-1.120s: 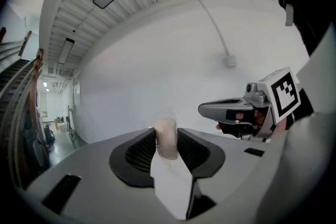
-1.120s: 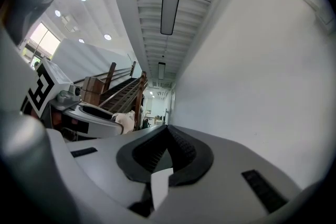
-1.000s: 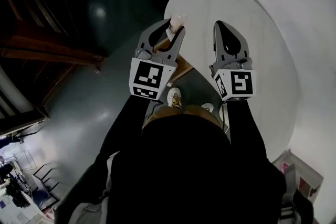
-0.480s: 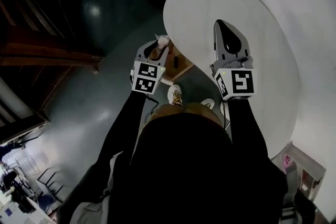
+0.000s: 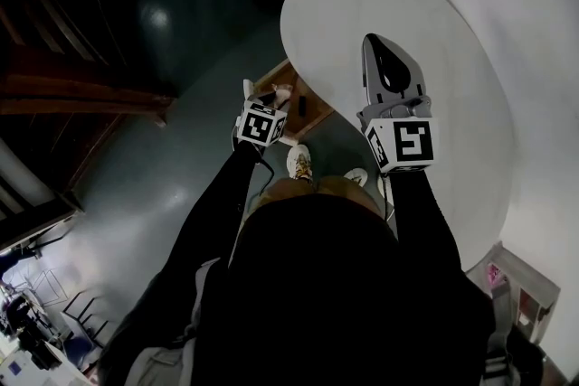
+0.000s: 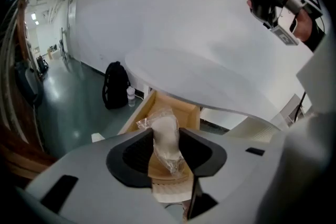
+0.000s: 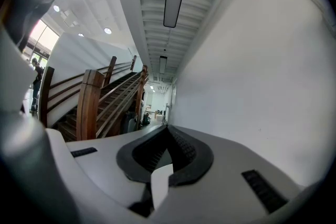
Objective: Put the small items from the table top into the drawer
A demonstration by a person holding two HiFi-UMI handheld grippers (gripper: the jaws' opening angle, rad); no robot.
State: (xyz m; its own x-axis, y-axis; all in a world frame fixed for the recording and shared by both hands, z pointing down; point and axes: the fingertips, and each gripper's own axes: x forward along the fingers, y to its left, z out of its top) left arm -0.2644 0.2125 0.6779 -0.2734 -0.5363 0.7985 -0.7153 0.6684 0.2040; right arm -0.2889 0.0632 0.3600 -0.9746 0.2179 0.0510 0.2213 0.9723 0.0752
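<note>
Now: packet about to drop into the open drawer, with some chance of a miss.
The left gripper (image 6: 167, 132) hangs above the wooden drawer (image 6: 185, 110), which stands pulled out from under the round white table (image 5: 398, 4). Its jaws are opening, and the packet (image 6: 165, 140) sits between the pads, seemingly touching both. As the grip loosens, the loose clear wrap could cling to one pad and swing the packet sideways. It might then clip the drawer's wall or land on the grey floor beside it. The packet is small and pale, a soft whitish lump in crinkly clear plastic, standing roughly upright with a twisted tail of wrap at the top. The right gripper (image 5: 378, 47) is held over the table, its jaws closed together with nothing between them.
</note>
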